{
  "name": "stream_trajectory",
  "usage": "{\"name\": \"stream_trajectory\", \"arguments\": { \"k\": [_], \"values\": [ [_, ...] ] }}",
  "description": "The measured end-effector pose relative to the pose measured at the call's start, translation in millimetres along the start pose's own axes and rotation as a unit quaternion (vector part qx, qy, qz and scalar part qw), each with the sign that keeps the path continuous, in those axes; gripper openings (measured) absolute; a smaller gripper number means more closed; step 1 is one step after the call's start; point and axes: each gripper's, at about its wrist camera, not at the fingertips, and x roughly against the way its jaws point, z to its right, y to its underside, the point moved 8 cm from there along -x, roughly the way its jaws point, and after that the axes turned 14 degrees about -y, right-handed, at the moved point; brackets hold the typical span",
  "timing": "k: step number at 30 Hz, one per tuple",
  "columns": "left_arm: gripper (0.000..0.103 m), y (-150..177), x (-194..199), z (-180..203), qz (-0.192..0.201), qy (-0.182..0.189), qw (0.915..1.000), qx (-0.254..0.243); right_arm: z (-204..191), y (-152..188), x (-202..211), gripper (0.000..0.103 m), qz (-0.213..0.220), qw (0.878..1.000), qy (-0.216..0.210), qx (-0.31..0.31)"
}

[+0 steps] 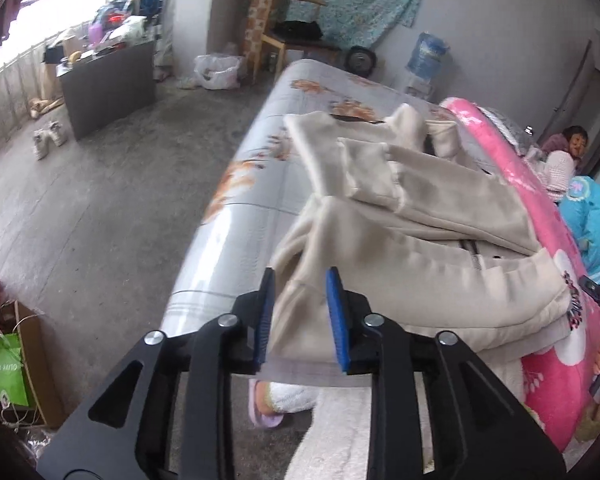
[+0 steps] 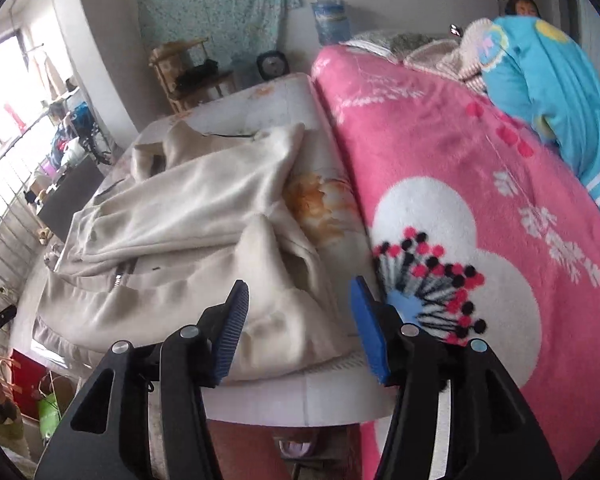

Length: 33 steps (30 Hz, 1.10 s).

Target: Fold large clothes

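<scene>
A large cream fleece jacket (image 1: 412,216) lies rumpled on a bed with a grey flowered sheet (image 1: 236,216). Its sleeves are folded over the body and a zip shows near the middle. My left gripper (image 1: 300,314) is open, its blue pads either side of the jacket's near left corner, at the bed's front edge. In the right wrist view the jacket (image 2: 188,216) lies left of centre. My right gripper (image 2: 298,328) is open wide over the jacket's near right corner, beside a pink blanket (image 2: 460,184).
The pink flowered blanket (image 1: 556,304) covers the bed's right side, with a blue quilt (image 2: 548,88) and a person (image 2: 522,4) beyond. A dark cabinet (image 1: 108,84), wooden chair (image 1: 276,36), water bottle (image 1: 426,54) and concrete floor (image 1: 100,200) lie left and behind. My slippered foot (image 1: 264,408) is below.
</scene>
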Motion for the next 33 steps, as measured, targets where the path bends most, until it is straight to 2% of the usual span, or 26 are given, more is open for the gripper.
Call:
{"name": "stream_trajectory", "arguments": {
  "k": [1, 3, 5, 7, 9, 11, 12, 13, 15, 16, 17, 21, 24, 26, 29, 33],
  "values": [
    [0.036, -1, -5, 17, -0.006, 0.017, 0.9998, -0.011, -21, 1, -15, 0.054, -0.015, 0.999, -0.033, 0.017],
    [0.037, 1, -23, 51, -0.026, 0.034, 0.9985, -0.034, -51, 7, -39, 0.055, -0.043, 0.996, -0.069, 0.040],
    [0.037, 5, -41, 75, -0.039, 0.025, 0.9976, -0.051, -77, 18, -69, 0.055, -0.077, 0.992, -0.083, 0.063],
    [0.036, 11, -58, 91, -0.033, -0.010, 0.9968, -0.071, -94, 25, -91, 0.055, -0.093, 0.989, -0.081, 0.078],
    [0.029, 16, -65, 101, -0.015, -0.046, 0.9940, -0.098, -107, 32, -106, 0.055, -0.107, 0.986, -0.089, 0.087],
    [0.027, 20, -66, 107, 0.010, -0.079, 0.9892, -0.124, -113, 40, -119, 0.054, -0.127, 0.983, -0.084, 0.100],
    [0.025, 22, -65, 108, 0.018, -0.087, 0.9873, -0.132, -112, 46, -126, 0.049, -0.139, 0.982, -0.077, 0.105],
    [0.022, 23, -64, 109, 0.024, -0.092, 0.9862, -0.136, -111, 50, -126, 0.046, -0.135, 0.982, -0.066, 0.115],
    [0.006, 24, -63, 108, 0.033, -0.100, 0.9839, -0.144, -109, 51, -124, 0.018, -0.135, 0.980, -0.040, 0.140],
    [0.005, 24, -62, 106, 0.037, -0.103, 0.9830, -0.147, -110, 51, -123, 0.008, -0.139, 0.981, -0.060, 0.125],
    [0.003, 24, -61, 106, 0.039, -0.104, 0.9826, -0.148, -108, 50, -122, 0.005, -0.138, 0.982, -0.063, 0.114],
    [0.001, 16, -52, 106, 0.046, -0.098, 0.9833, -0.146, -113, 33, -105, 0.002, -0.100, 0.985, -0.055, 0.128],
    [0.001, -4, -29, 100, 0.073, -0.091, 0.9854, -0.124, -129, 8, -83, 0.002, -0.055, 0.987, -0.059, 0.142],
    [0.001, -16, -23, 96, 0.088, -0.091, 0.9858, -0.110, -131, -2, -84, 0.002, -0.042, 0.986, -0.054, 0.149],
    [0.001, -18, -44, 97, 0.078, -0.093, 0.9870, -0.106, -124, -2, -109, 0.002, -0.049, 0.986, -0.036, 0.156],
    [0.001, -5, -76, 100, 0.058, -0.108, 0.9854, -0.118, -104, 18, -146, 0.002, -0.085, 0.986, -0.030, 0.139]
  ]
}}
